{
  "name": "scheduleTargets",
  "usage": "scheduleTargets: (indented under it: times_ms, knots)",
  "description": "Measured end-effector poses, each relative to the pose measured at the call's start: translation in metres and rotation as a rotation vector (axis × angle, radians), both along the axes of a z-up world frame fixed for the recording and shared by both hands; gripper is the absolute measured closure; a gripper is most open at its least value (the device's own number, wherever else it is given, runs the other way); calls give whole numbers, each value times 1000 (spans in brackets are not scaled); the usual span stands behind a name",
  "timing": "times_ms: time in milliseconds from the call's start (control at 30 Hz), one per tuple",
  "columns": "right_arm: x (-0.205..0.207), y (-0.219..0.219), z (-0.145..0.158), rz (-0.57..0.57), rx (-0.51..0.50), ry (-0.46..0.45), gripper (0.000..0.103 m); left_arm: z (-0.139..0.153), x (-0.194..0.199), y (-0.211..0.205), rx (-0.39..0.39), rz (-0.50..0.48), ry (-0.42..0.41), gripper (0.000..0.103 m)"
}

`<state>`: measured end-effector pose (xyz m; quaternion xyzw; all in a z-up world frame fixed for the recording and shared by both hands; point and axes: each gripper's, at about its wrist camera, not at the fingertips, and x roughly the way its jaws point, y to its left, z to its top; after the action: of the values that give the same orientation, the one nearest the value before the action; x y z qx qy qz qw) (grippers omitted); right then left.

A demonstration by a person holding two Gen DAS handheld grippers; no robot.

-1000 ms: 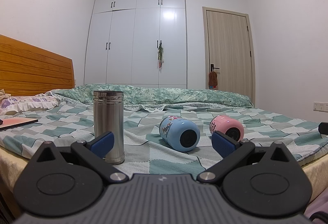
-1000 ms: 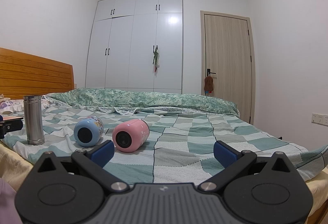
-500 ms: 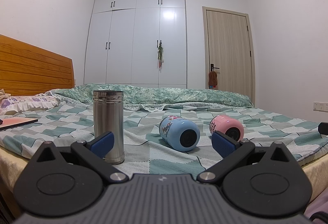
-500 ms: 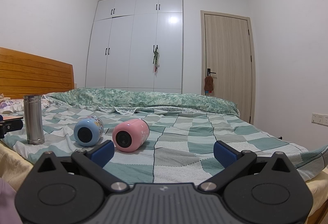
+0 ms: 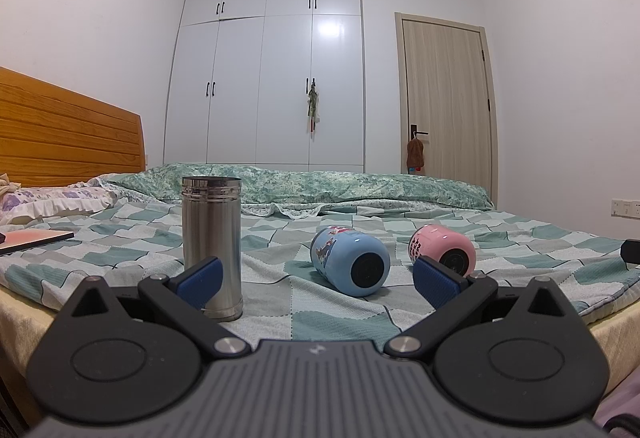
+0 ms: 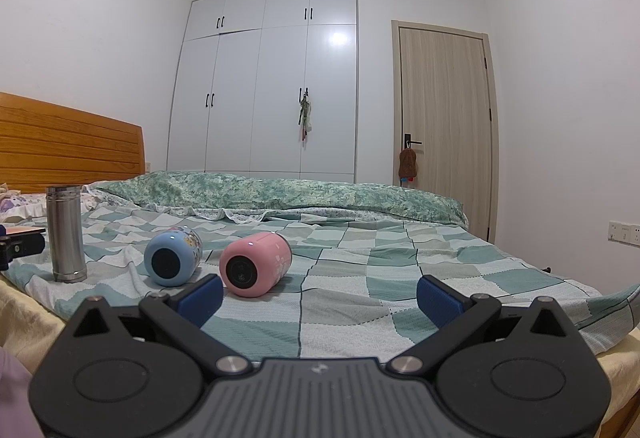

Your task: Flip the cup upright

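Left wrist view: left tool (image 5: 316,276) is released, fingers spread wide, nothing between them, hovering off the near edge of the bed (image 5: 520,250). Steel cup (image 5: 212,246) already stands upright at about 10 o'clock from the tool, mouth up, partly behind the left blue pad (image 5: 200,278). Blue cup (image 5: 350,260) lies on its side at 12 o'clock, one end facing the camera. Pink cup (image 5: 442,248) lies on its side at 1 o'clock, just behind the right pad; the two are near each other, not touching. My read: pre-grasp stage, two cups not yet flipped, no contact yet.

Next move, as I judge it: push forward so the fingers straddle the blue cup's barrel, clamp across the body, lift, rotate a quarter turn, set it down. Soft quilt means a wobbly base; seat it flat before letting go.

Right wrist view: right tool (image 6: 318,296) is also released and empty, low over the bed. Pink cup (image 6: 255,264) sits at 11 o'clock, just past the left pad; blue cup (image 6: 172,258) at 10 o'clock; steel cup (image 6: 65,234) farther out at 9–10 o'clock, upright. Pink looks like this tool's natural target.

Markings: cartoon prints on both coloured cups, too small to read. No legible brand or text anywhere.
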<state>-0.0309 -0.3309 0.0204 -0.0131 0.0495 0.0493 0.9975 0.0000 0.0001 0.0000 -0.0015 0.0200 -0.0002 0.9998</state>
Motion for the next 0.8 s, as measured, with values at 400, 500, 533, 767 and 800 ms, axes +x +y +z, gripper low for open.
scheduleTargets:
  times_ms: [400, 500, 533, 767, 800]
  knots:
    - [7, -2, 4, 13, 14, 50, 0, 5, 4, 0, -8, -25, 67, 0]
    - [15, 0, 8, 45, 19, 57, 0, 12, 14, 3, -27, -54, 80, 0]
    - [18, 0, 8, 51, 10, 54, 0, 12, 19, 1, -23, -58, 85, 0]
    - [59, 12, 22, 113, -25, 56, 0, 36, 56, -20, 42, -98, 124, 0]
    - [66, 14, 23, 123, -27, 58, 0, 38, 63, -23, 54, -97, 133, 0]
